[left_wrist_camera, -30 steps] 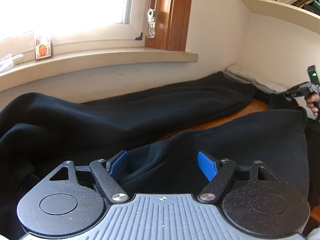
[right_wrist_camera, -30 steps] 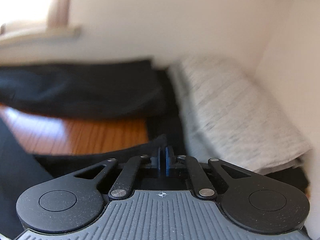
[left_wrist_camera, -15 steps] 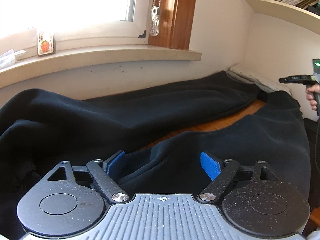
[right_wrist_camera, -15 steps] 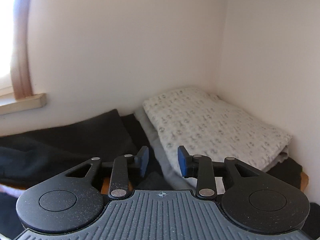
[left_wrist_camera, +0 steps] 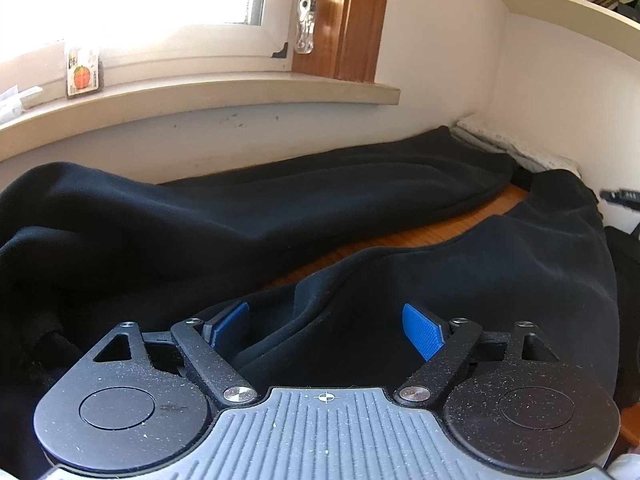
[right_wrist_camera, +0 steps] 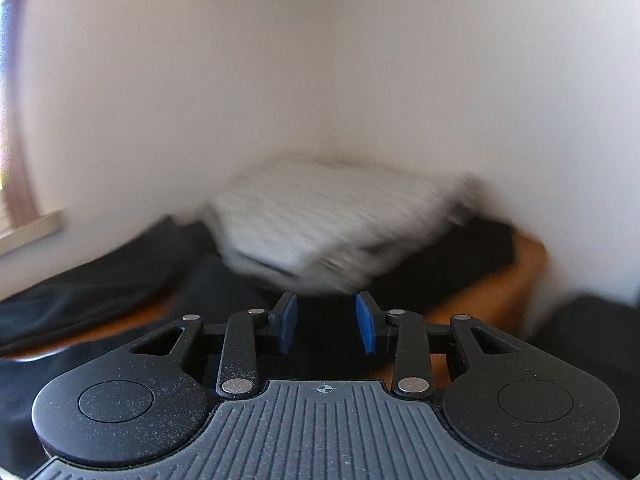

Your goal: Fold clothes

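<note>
Black trousers (left_wrist_camera: 360, 208) spread on wooden table (left_wrist_camera: 472, 222), both tongs open w/ nothing gripped.

Left gripper (left_wrist_camera: 326, 330) tilted downward, jaws spread wide, blue pads (left_wrist_camera: 423, 337) far apart, gripping nothing. Right gripper (right_wrist_camera: 326, 322) angled slightly downward, jaws partly parted, pads (right_wrist_camera: 366, 323) apart, nothing pinched.

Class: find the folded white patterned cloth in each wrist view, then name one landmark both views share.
Left wrist: folded white cloth lies far right, small, in the wall corner beyond the black garment.
Right wrist: folded white cloth lies centre, blurred, just beyond the fingertips.
Shared landmark: the window sill.
</note>
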Demonstrator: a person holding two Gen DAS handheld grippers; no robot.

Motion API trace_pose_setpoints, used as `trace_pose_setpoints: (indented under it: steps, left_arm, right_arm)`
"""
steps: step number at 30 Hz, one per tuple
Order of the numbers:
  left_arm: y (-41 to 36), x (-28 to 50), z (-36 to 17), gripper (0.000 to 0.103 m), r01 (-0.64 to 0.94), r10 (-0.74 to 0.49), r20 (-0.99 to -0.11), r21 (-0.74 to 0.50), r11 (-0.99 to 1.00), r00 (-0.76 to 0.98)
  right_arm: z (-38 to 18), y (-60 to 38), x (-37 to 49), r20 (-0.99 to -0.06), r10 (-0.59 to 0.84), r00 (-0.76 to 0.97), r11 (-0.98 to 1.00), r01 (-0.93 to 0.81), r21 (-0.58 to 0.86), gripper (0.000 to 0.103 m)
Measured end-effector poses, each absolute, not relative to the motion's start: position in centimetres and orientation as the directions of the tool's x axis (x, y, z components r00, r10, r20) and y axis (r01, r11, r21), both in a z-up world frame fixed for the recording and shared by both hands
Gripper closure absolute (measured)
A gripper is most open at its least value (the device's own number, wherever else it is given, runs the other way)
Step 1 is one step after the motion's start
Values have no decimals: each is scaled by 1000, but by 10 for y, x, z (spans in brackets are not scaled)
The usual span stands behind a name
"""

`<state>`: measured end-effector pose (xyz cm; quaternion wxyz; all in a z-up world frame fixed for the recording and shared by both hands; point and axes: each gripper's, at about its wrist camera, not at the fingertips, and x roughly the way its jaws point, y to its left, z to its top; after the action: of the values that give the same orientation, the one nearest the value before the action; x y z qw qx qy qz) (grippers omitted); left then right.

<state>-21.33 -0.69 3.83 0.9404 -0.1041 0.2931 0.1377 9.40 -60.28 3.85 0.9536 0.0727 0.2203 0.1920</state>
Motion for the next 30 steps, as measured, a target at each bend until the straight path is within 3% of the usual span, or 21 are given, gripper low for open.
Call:
trace_pose_setpoints:
  steps: [12, 13, 14, 19, 21, 23, 24, 26, 30]
  left_arm:
    - [-7, -211, 37, 17, -326, 203, -587, -110, 939, 784]
    - [-7, -211, 37, 17, -325, 202, -587, -111, 939, 784]
    - [-6, -211, 37, 17, -325, 201, -587, -112, 939, 784]
    - [-6, -212, 37, 17, -309, 188, -578, -117, 944, 794]
    - [-8, -213, 36, 17, -278, 162, -581, -116, 953, 798]
    - [-12, -211, 35, 17, -255, 150, -593, -97, 962, 791]
    - [-14, -211, 35, 17, -244, 145, -600, -87, 966, 786]
    - [-16, -210, 34, 17, -239, 148, -607, -72, 968, 780]
    - [-18, -211, 32, 17, -241, 147, -612, -74, 968, 777]
  right_arm:
    - [7, -601, 98, -381, 586, 715, 794, -415, 444, 62]
    - [8, -601, 97, -377, 592, 712, 789, -418, 450, 66]
    - [9, -603, 96, -373, 597, 711, 785, -419, 457, 87]
    - [42, -628, 79, -285, 603, 745, 775, -462, 431, 93]
    - [50, -633, 77, -378, 559, 738, 814, -402, 419, 87]
    - [55, -631, 76, -467, 492, 734, 865, -352, 358, 63]
    - [56, -626, 74, -478, 450, 754, 892, -350, 286, 58]
    - [57, -612, 75, -485, 405, 775, 914, -347, 209, 57]
    - [60, -567, 80, -429, 511, 745, 857, -479, 190, 58]
